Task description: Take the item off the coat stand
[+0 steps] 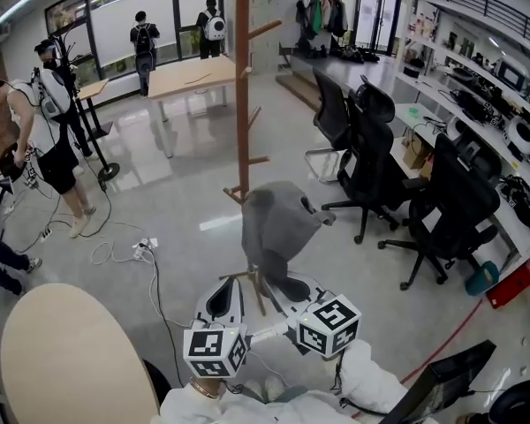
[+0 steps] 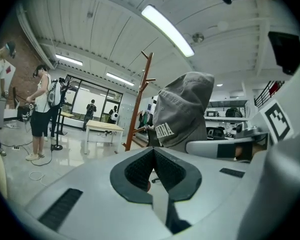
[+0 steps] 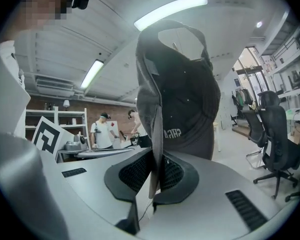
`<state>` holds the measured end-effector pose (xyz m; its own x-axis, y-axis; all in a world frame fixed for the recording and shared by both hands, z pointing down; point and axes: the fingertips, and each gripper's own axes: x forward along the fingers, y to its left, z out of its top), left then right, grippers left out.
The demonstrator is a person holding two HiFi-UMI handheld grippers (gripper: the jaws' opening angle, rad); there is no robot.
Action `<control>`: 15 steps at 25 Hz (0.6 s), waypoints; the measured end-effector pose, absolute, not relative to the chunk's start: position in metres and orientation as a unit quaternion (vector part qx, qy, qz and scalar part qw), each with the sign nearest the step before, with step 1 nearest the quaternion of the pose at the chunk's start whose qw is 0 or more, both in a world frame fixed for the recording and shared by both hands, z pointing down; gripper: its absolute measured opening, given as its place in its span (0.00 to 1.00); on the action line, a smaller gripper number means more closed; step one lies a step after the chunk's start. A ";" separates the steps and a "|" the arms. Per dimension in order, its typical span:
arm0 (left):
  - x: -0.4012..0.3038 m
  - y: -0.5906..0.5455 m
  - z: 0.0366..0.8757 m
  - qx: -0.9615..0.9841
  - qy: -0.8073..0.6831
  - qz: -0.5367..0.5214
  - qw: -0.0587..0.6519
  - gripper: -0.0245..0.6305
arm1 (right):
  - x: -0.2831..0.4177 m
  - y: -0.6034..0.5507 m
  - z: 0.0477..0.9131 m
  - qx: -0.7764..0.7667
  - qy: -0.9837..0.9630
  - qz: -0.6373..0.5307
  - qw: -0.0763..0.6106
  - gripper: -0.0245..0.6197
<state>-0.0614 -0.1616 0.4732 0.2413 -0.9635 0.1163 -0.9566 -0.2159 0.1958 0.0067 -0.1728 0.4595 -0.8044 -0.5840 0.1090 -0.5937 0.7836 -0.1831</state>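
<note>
The wooden coat stand (image 1: pixel 242 104) shows nothing on the pegs in view. The grey cap (image 1: pixel 278 223) hangs clear of it on your side, low by its foot and touching no peg. It sits that way because your right gripper (image 3: pixel 155 159) carries it alone. Its fingers (image 3: pixel 136 171) are clamped on a thin fold of the cap's edge, which runs straight down between the pads. The rest of the cap spreads beyond the fingertips, towards the stand. Your left gripper (image 2: pixel 154 151), just beside the right and farther from the stand than the cap, has its jaws pressed together on nothing. I'd judge it is only riding along.
</note>
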 end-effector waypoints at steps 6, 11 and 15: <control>-0.046 -0.167 0.461 0.790 -0.605 -0.016 0.100 0.04 | 0.021 -0.180 0.451 0.325 -0.940 0.100 0.014 0.07; -0.046 -0.172 0.452 0.792 -0.603 -0.022 0.088 0.04 | 0.019 -0.186 0.452 0.327 -0.940 0.103 0.008 0.07; -0.053 -0.174 0.450 0.790 -0.608 -0.023 0.083 0.04 | 0.014 -0.190 0.450 0.331 -0.939 0.099 0.006 0.07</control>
<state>-0.0530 -0.1737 0.4499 0.2604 -0.9634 0.0641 -0.9557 -0.2477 0.1590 0.0144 -0.1904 0.4502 -0.7812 -0.6196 0.0758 -0.6218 0.7617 -0.1821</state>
